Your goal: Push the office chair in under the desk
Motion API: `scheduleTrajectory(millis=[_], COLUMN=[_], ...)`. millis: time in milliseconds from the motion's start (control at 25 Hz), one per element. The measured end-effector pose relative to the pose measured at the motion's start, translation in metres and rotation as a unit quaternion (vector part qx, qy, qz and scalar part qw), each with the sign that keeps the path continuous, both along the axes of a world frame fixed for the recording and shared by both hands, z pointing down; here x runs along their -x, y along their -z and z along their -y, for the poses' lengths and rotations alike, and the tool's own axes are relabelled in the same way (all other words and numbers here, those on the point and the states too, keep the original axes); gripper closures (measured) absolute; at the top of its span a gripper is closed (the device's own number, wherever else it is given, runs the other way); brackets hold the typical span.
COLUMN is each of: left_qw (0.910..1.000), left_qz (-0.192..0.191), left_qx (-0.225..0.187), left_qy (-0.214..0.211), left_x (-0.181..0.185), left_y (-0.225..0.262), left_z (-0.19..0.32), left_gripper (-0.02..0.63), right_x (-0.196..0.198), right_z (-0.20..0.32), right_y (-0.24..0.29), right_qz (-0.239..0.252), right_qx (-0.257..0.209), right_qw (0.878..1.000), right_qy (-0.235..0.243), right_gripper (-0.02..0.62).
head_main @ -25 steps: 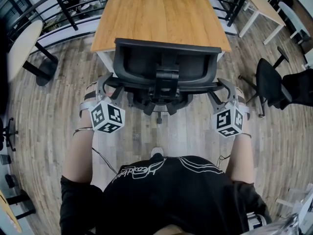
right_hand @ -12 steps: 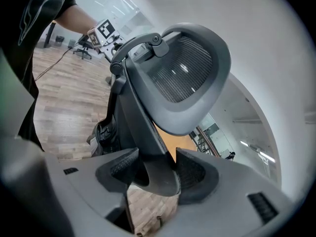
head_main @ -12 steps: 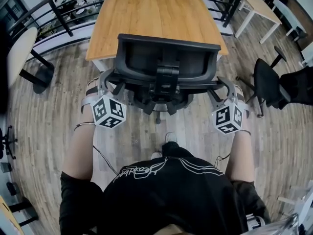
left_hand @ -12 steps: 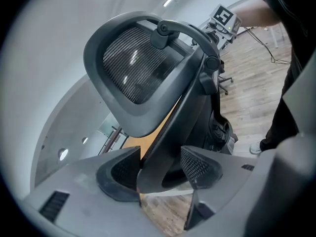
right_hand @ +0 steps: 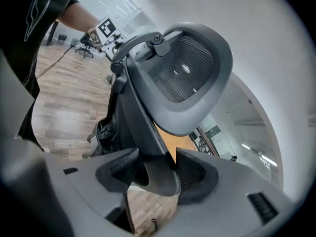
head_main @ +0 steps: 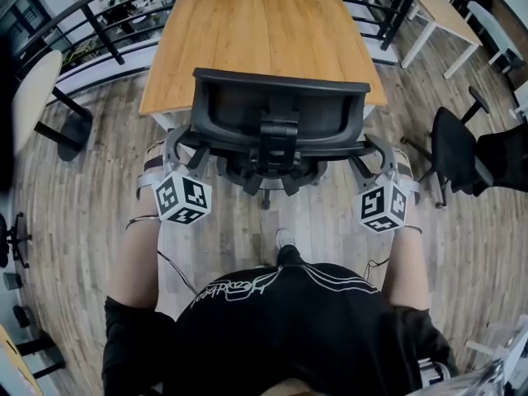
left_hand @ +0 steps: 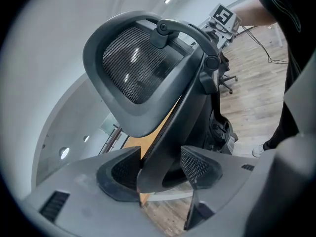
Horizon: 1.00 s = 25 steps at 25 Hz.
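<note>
The left claw [left_hand: 160,169] is pinching a side bar [left_hand: 173,132] of the chair [head_main: 280,110], with the bar filling the span between its pads. The right claw [right_hand: 158,169] bites the matching bar on the far side the same way. Both hold near the bars' lower ends, so there is little bar left below the pads. A shove that angles downward could slide a claw off the end.

The chair stands square to the bench [head_main: 256,31], its backrest top already overlapping the near edge, roughly centred between the white legs [head_main: 165,120].

Likely troubles:
- Uneven push from the two claws would swing the chair on its base [head_main: 266,190], sending one side toward a bench leg.
- The claws sit out wide at the chair's sides. As the chair goes in, they seem likely to meet the near bench edge before the backrest does, knocking or jamming them.
- If the armrests ride higher than the underside of the bench, they would catch and stop the chair short.
- The person's shoe [head_main: 285,239] is just near of the base, so a castor could catch it.
</note>
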<state>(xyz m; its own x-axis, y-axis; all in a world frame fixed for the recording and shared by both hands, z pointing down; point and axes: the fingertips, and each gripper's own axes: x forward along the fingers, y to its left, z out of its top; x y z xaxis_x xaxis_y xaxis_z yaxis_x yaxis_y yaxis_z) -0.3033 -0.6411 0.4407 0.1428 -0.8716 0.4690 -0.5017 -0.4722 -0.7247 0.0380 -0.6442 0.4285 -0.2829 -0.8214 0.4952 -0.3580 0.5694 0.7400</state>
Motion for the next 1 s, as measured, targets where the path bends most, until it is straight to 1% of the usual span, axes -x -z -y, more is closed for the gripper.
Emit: scheduleTrajectory(millis=[360,560,640,720,1000], left_qw=[1.0,0.9998,0.9997,0.9997,0.9998], left_qz=[0.003,0.002,0.004,0.006,0.002], left_qx=[0.002,0.013,0.015,0.014,0.003], left_qy=[0.009,0.017,0.018,0.018,0.021], left_x=[-0.012,-0.027,-0.033,-0.035,-0.034], left_y=[0.003,0.004,0.009,0.011,0.006], left_z=[0.049,0.12,0.14,0.148,0.147], left_gripper=[0.357,0.357,0.357,0.357,0.357], right_x=[-0.013,-0.027,-0.033,-0.035,-0.033], right_z=[0.056,0.129,0.151,0.159,0.165], right_y=[0.003,0.004,0.008,0.009,0.004], right_qz=[-0.001,0.0,0.002,0.005,0.004], right_qx=[0.002,0.011,0.014,0.01,-0.002], right_qw=[1.0,1.0,1.0,1.0,1.0], right_qy=[0.007,0.012,0.011,0.011,0.017], right_gripper=[0.342,0.342,0.342,0.342,0.342])
